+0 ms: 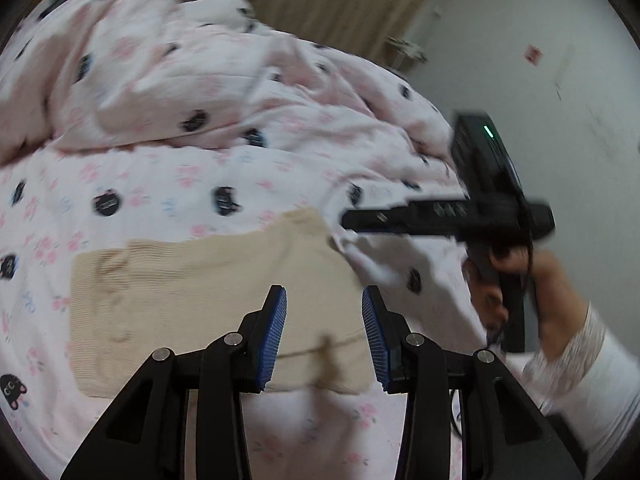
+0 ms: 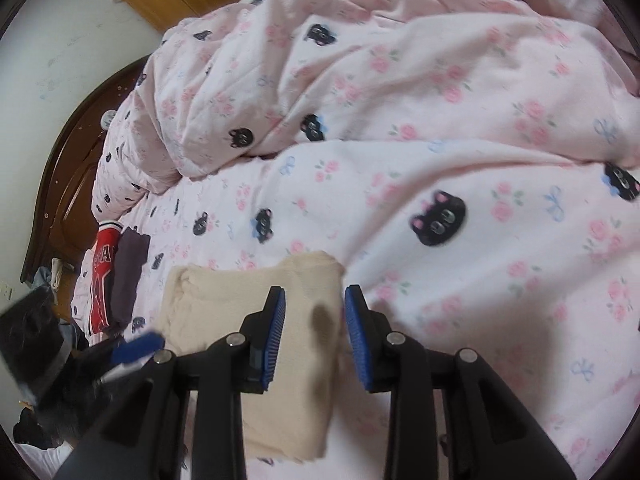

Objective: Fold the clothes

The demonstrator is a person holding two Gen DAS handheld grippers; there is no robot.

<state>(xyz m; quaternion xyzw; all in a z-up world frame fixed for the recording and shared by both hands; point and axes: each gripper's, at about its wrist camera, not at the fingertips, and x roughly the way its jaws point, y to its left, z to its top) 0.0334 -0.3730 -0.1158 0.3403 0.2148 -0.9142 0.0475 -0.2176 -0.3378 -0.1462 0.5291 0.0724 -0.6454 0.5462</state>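
Note:
A folded beige knit garment (image 1: 192, 296) lies flat on the pink cat-print bed sheet (image 1: 160, 184). My left gripper (image 1: 324, 300) is open and empty, just above the garment's near right part. The right gripper's body (image 1: 492, 208) shows blurred at the right of the left wrist view, held in a hand. In the right wrist view the same beige garment (image 2: 224, 304) lies below my right gripper (image 2: 315, 300), which is open and empty over the garment's right edge.
A crumpled pink quilt (image 2: 400, 60) is heaped at the back of the bed. A red jersey (image 2: 102, 280) and a dark garment (image 2: 130, 276) lie folded at the bed's left edge, by a dark wooden bed frame (image 2: 60, 184). A white wall (image 1: 540, 80) stands to the right.

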